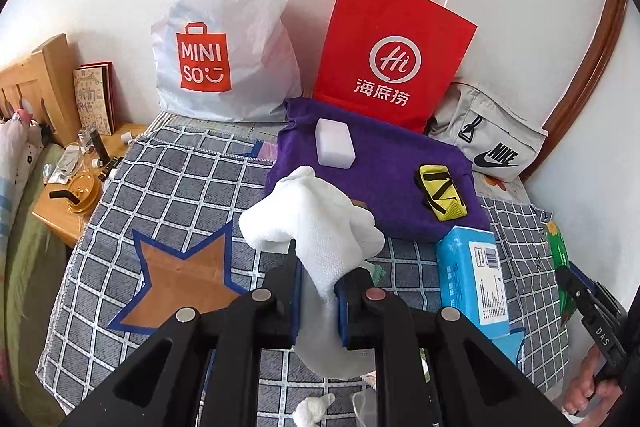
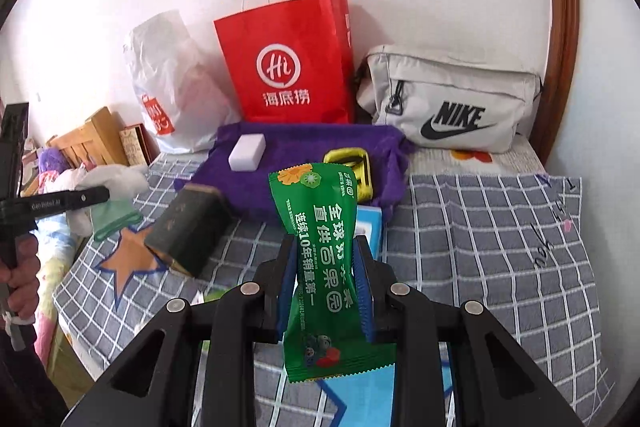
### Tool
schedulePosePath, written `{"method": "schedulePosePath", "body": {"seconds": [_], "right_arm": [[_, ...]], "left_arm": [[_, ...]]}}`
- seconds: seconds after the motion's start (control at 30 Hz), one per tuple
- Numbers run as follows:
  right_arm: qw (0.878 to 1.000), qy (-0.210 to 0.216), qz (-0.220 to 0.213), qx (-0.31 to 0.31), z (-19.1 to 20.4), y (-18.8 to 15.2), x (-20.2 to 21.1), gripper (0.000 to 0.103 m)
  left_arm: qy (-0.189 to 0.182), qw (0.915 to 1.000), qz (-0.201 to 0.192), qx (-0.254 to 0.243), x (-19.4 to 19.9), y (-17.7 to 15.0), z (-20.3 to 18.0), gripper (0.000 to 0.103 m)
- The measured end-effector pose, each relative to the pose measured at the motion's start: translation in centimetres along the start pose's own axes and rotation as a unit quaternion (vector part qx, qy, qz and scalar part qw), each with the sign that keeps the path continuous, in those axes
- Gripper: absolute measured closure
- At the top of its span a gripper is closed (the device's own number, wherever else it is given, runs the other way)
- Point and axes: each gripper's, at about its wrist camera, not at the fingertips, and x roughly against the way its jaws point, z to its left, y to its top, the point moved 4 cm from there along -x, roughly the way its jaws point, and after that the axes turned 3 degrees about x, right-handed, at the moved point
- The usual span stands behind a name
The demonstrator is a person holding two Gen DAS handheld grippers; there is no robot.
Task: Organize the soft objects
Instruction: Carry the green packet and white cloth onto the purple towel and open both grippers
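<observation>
My left gripper (image 1: 325,267) is shut on a white cloth (image 1: 316,215), which bunches above the fingers and hangs below them over the checked bedspread (image 1: 180,187). My right gripper (image 2: 325,245) is shut on a green snack packet (image 2: 320,203), held upright by its middle. Beyond both lies a folded purple towel (image 1: 380,163) (image 2: 304,155) carrying a white sponge block (image 1: 335,143) (image 2: 247,152) and a yellow strapped item (image 1: 440,195) (image 2: 356,167). A blue tissue pack (image 1: 472,275) lies at the towel's near edge.
A white Miniso bag (image 1: 224,27), a red paper bag (image 1: 396,51) and a grey Nike pouch (image 1: 488,135) stand along the wall. A dark tin box (image 2: 192,227) and a mint cloth (image 2: 112,219) lie on the bed's left. A cluttered wooden nightstand (image 1: 80,179) is further left.
</observation>
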Motion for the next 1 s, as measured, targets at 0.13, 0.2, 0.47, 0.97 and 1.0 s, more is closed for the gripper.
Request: {"method": "schedulePosePath", "body": {"seconds": [0.13, 0.2, 0.47, 0.97, 1.0], "right_arm": [[1.0, 0.001, -0.004, -0.002, -0.2, 1.5, -1.1, 0.076], [1.0, 0.002, -0.003, -0.004, -0.3, 2.0, -1.7, 0.076], [1.0, 0.006, 0.004, -0.01, -1.0, 4.0, -4.7, 0.076], [1.0, 0.011, 0.017, 0.014, -1.5, 8.5, -12.5, 0.076], [1.0, 0.014, 0.019, 0.015, -1.5, 8.9, -13.0, 0.076]], "left_arm": [[0.001, 1.0, 0.001, -0.007, -0.8, 1.1, -0.6, 0.089], [0.001, 1.0, 0.001, -0.007, -1.2, 1.5, -0.8, 0.089], [0.001, 0.9999, 0.01, -0.008, -3.5, 3.3, -1.2, 0.089], [-0.003, 0.9995, 0.031, -0.004, -9.4, 7.6, -2.4, 0.089], [-0.006, 0.9994, 0.035, -0.003, -9.9, 7.7, -2.6, 0.089]]}}
